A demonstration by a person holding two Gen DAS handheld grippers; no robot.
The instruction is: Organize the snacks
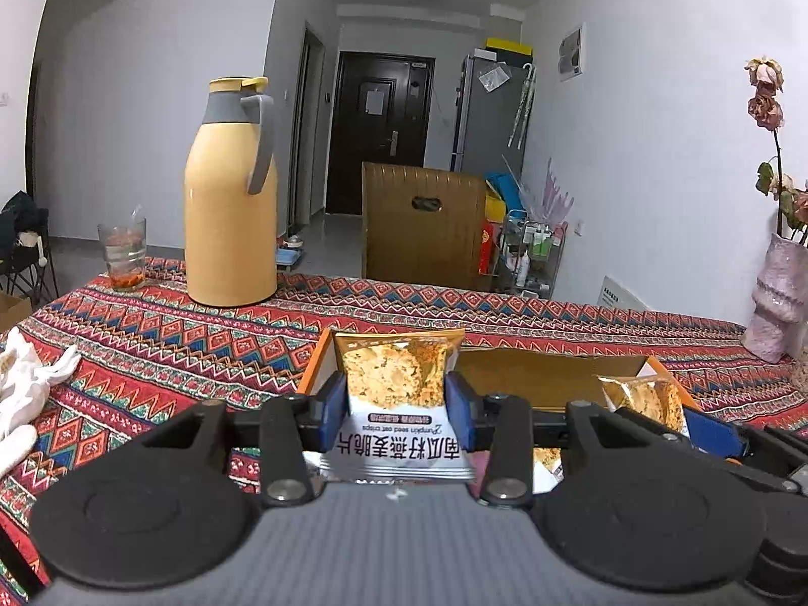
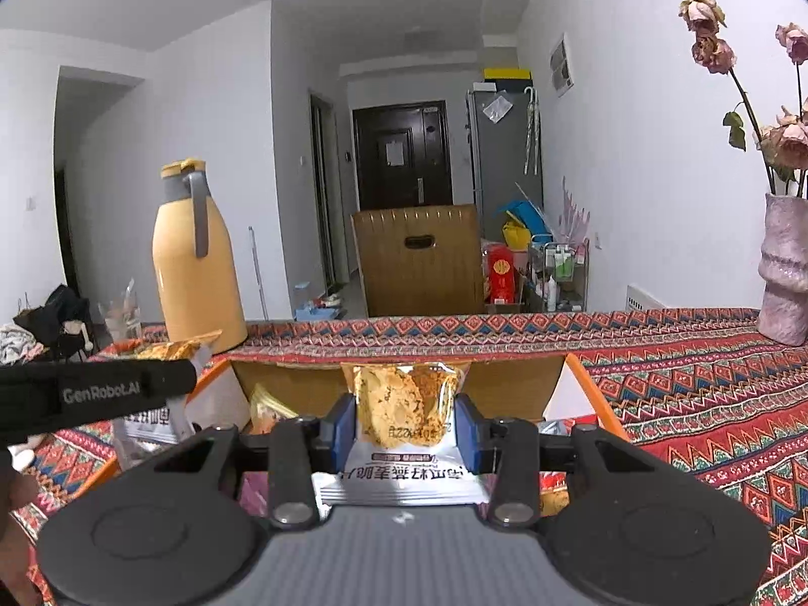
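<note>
My left gripper [image 1: 396,404] is shut on a pumpkin seed oat crisp packet [image 1: 396,394], held upright over the left end of an orange-rimmed cardboard box [image 1: 545,379]. My right gripper [image 2: 404,426] is shut on a second crisp packet [image 2: 404,404], held over the middle of the same box [image 2: 510,384]. The right gripper's blue finger and its packet [image 1: 651,399] show at the right of the left wrist view. The left gripper's black body and its packet [image 2: 177,351] show at the left of the right wrist view. More packets [image 2: 267,409] lie inside the box.
The table has a patterned red cloth [image 1: 202,333]. A yellow thermos jug [image 1: 232,197] and a glass [image 1: 122,252] stand at the far left. A pink vase with dried roses [image 2: 785,272] stands far right. White cloth [image 1: 25,384] lies at left. A brown chair [image 1: 421,224] stands behind.
</note>
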